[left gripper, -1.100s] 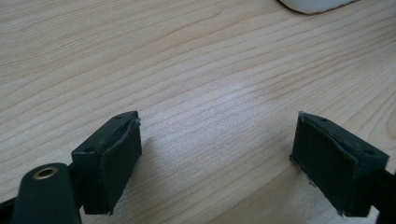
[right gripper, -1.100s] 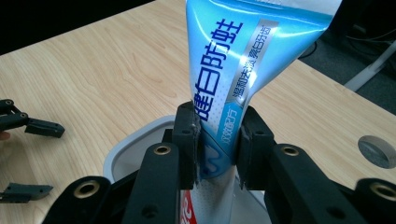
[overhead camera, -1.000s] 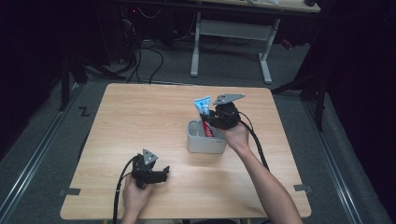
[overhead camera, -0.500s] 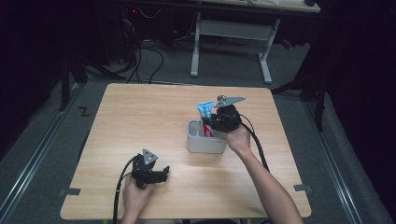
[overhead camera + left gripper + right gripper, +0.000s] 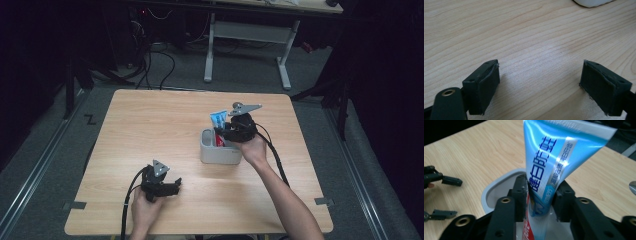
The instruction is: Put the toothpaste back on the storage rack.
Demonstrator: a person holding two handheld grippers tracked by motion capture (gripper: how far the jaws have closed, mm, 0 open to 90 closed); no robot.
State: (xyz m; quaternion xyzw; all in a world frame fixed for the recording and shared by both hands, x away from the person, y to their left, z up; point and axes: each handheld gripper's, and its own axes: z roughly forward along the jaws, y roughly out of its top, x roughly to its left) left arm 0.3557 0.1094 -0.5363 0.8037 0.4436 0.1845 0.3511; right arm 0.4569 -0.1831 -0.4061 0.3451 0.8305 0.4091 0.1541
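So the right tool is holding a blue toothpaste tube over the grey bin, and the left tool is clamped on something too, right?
Not quite. The right tool does grip the blue toothpaste tube over the grey bin, but the left tool is open with nothing in it, as the left gripper view shows.

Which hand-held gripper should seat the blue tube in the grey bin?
Right. The right hand-held gripper already clamps the blue tube over the grey bin; the left hand-held gripper rests open, apart on the table.
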